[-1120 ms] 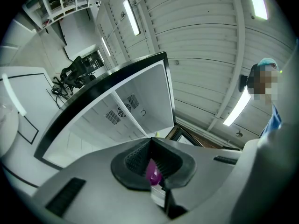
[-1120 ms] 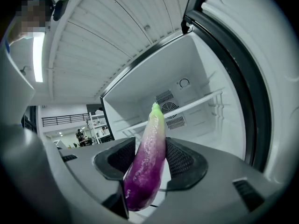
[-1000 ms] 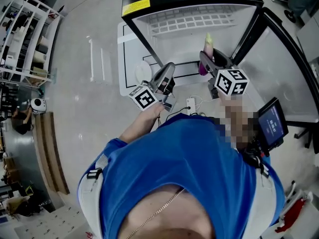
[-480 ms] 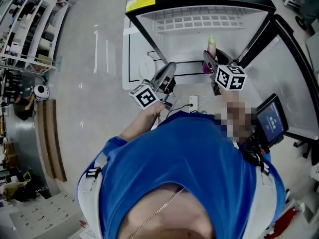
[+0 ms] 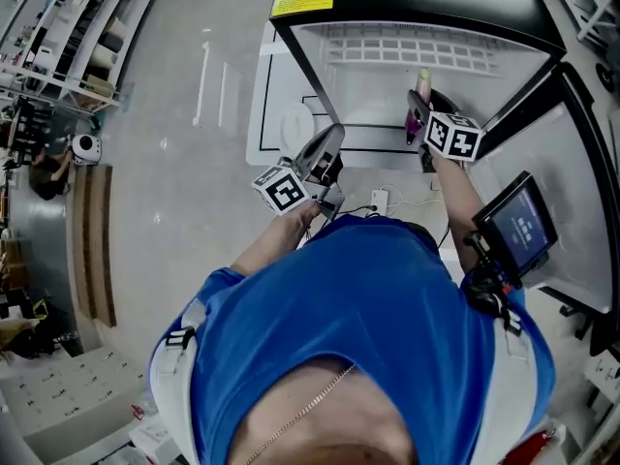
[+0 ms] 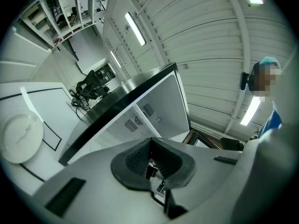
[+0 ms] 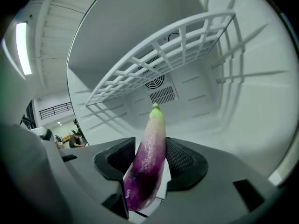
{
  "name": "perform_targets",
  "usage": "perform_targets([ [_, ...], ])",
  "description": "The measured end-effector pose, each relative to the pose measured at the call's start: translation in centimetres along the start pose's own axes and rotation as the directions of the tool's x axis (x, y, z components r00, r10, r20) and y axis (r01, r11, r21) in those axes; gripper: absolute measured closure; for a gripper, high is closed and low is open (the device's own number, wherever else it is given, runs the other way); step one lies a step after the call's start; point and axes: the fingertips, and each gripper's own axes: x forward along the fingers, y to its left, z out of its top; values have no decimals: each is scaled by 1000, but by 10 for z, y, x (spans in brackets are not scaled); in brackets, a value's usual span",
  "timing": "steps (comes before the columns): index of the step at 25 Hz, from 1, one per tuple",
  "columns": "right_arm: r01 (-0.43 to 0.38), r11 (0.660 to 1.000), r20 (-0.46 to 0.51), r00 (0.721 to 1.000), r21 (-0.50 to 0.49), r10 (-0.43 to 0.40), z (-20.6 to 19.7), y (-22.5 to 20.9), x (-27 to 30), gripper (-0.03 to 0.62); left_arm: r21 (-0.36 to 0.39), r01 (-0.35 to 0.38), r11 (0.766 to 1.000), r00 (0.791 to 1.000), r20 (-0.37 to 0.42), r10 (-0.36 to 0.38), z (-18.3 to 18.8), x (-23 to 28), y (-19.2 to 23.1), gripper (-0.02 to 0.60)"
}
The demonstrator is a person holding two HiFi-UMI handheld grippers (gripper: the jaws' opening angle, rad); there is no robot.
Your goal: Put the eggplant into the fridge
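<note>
A purple eggplant [image 7: 145,164] with a pale green tip stands between the pads of my right gripper [image 7: 148,160], which is shut on it. In the head view that gripper [image 5: 423,116] reaches into the open white fridge [image 5: 368,85], the eggplant [image 5: 417,112] poking out ahead of it. A white wire shelf [image 7: 159,59] hangs above the eggplant inside the fridge. My left gripper [image 5: 325,153] hovers outside the fridge, by its left wall, with its jaws shut and nothing in them [image 6: 152,164].
The fridge door [image 5: 567,192] stands open at the right. A white round plate [image 5: 296,127] lies on the floor mat left of the fridge. A small screen [image 5: 518,231] is strapped on the person's right forearm. Shelving racks [image 5: 68,37] stand at far left.
My right gripper has pushed forward with the eggplant, deeper into the fridge opening. The left gripper has stayed about where it was.
</note>
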Motion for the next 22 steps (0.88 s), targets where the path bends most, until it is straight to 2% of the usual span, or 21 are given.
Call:
perform_targets([
  [5,9,999,-56,998,-50,-12,2,-8,29,385,11,-40,999,998,39,39,10,-11,7,574],
  [9,3,985,-110,994,-171,-22,2,-7,53,385,18,-73,997,995,68,72,18,-21,18,574],
  [11,-8,963,-144,989,-270,-32,1,-3,64,385,14,-89,996,993,81,88,21,-25,22,574],
  [13,-26,915,-181,982,-402,-52,-1,1,75,385,6,-104,995,990,95,103,24,-27,26,574],
  [16,-56,818,-216,973,-573,-84,-2,7,87,385,4,-120,993,986,113,119,27,-31,30,574],
  [20,-93,716,-240,965,-692,-107,-9,8,108,385,4,-143,990,981,134,141,29,-38,41,574],
  [22,-114,647,-253,959,-753,-125,-11,8,114,385,1,-154,988,978,142,152,30,-41,42,574],
])
